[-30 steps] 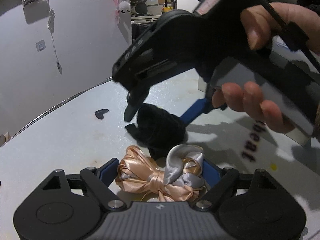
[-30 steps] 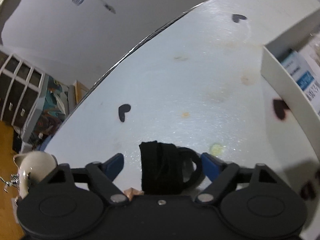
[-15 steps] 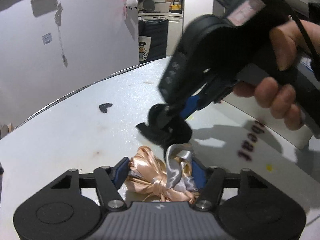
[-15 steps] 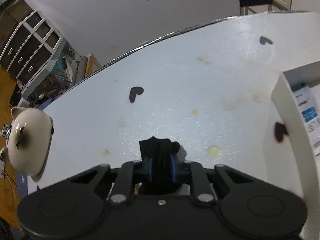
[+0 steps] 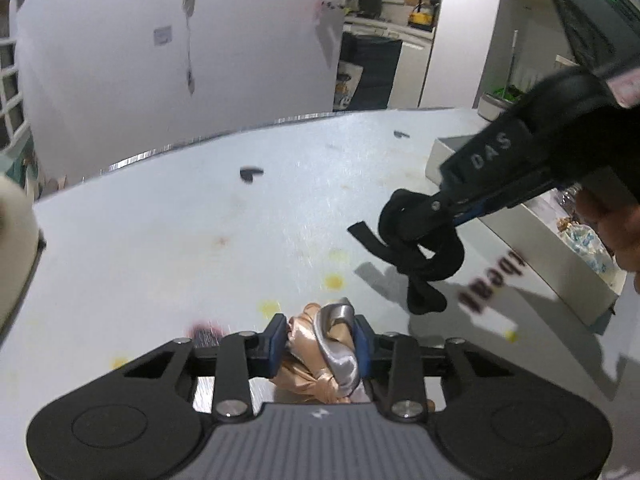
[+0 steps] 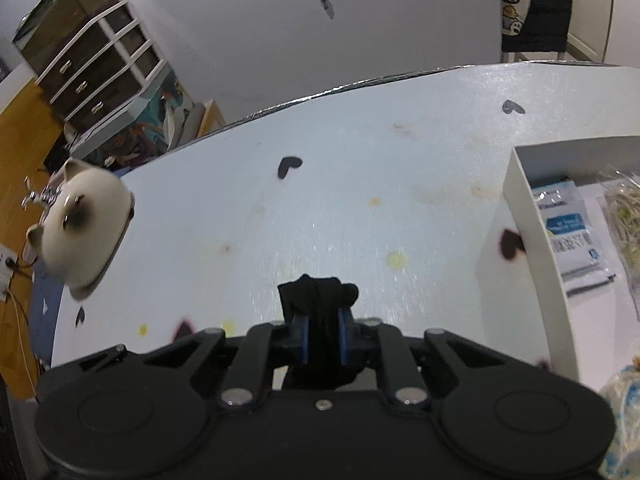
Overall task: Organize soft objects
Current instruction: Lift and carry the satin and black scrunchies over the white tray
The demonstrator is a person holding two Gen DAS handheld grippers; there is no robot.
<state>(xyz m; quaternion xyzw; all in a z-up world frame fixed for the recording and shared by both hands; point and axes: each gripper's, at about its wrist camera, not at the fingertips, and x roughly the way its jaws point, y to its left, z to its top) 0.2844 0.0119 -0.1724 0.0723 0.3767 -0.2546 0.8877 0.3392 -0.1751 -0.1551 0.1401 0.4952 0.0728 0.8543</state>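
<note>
A peach and silver satin bow [image 5: 316,364] sits squeezed between the blue pads of my left gripper [image 5: 320,328], whose jaws are closing on it just above the white table [image 5: 160,248]. My right gripper [image 6: 322,320] is shut on a black fabric band [image 6: 316,292]. In the left wrist view that black band [image 5: 424,268] dangles in loops from the right gripper [image 5: 436,208], clear of the table, right of the bow and close to the white box [image 5: 520,220]. A person's hand [image 5: 612,220] holds the right gripper.
The open white box [image 6: 520,216] stands at the table's right side with packets inside. A cream cat-shaped ceramic piece [image 6: 84,224] sits at the left edge. Dark heart stickers [image 6: 288,166] and small yellow spots mark the tabletop. A wall rises behind.
Both grippers have gone from open to closed, left on the bow and right on the black band. Both rose off the table, and the right one carried the band rightward toward the box.
</note>
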